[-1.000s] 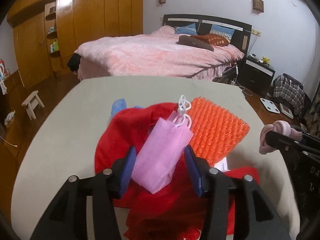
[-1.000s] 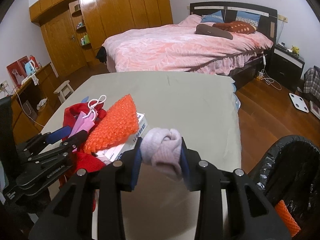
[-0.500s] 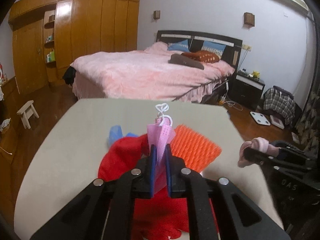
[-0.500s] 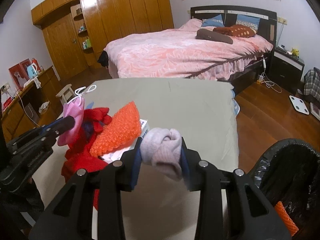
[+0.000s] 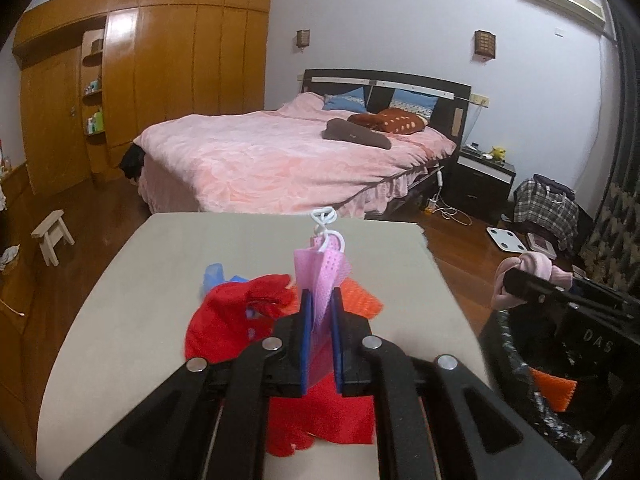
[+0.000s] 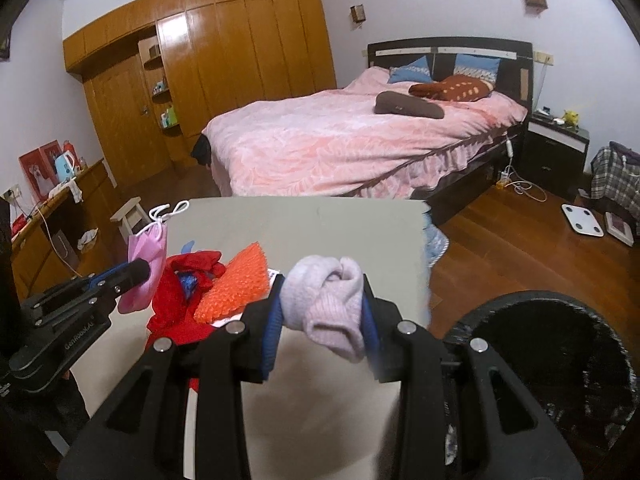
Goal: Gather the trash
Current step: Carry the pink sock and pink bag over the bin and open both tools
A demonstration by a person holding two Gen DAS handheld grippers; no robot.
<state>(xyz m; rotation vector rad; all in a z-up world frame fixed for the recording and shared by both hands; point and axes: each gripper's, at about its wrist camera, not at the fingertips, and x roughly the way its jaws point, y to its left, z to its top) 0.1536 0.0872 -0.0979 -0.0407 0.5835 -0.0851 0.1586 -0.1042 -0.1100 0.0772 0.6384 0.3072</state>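
- Your right gripper (image 6: pixel 322 320) was clenched on one rolled sock (image 6: pixel 326 304), soft and light, held near the bin (image 6: pixel 560 364)
- Your left gripper (image 5: pixel 320 312) was pinched tight on one pink mask (image 5: pixel 320 276), limp and flimsy, clear of the table (image 5: pixel 160 264); a grip on the body looked safer than the ear loops
- Beyond, you had one red cloth (image 5: pixel 228 320) and one orange bubble sheet (image 6: pixel 236 284) left on the table, both light and easy to crush

Right gripper (image 5: pixel 516 280) body, seen from the left wrist: "DAS"
Left gripper (image 6: pixel 140 270) arm, seen from the right wrist: lettering too blurred to read
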